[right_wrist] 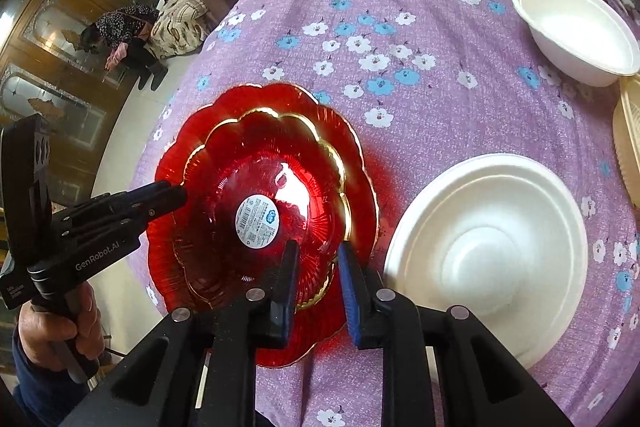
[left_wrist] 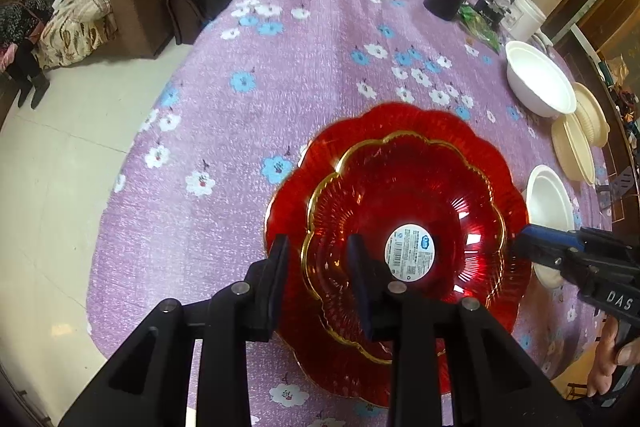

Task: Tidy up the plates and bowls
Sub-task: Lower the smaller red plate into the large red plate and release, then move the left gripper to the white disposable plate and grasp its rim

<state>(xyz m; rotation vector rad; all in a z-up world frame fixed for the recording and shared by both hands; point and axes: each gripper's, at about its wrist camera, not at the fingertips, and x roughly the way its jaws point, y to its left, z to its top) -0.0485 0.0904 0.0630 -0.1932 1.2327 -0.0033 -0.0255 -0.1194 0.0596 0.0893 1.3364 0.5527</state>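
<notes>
Two red glass plates are stacked on my worktop (left_wrist: 280,75), the gold-rimmed plate (left_wrist: 404,239) nested in the larger red plate (left_wrist: 492,163). My left tool (left_wrist: 318,251) and right tool (right_wrist: 318,259) each straddle the gold-rimmed edge, fingers slightly spread, not visibly pressing. I count two white bowls: the near bowl (right_wrist: 488,251) and the far bowl (right_wrist: 576,27). Only the left view shows both cream dishes (left_wrist: 576,143) fully; the right view cuts them off.
</notes>
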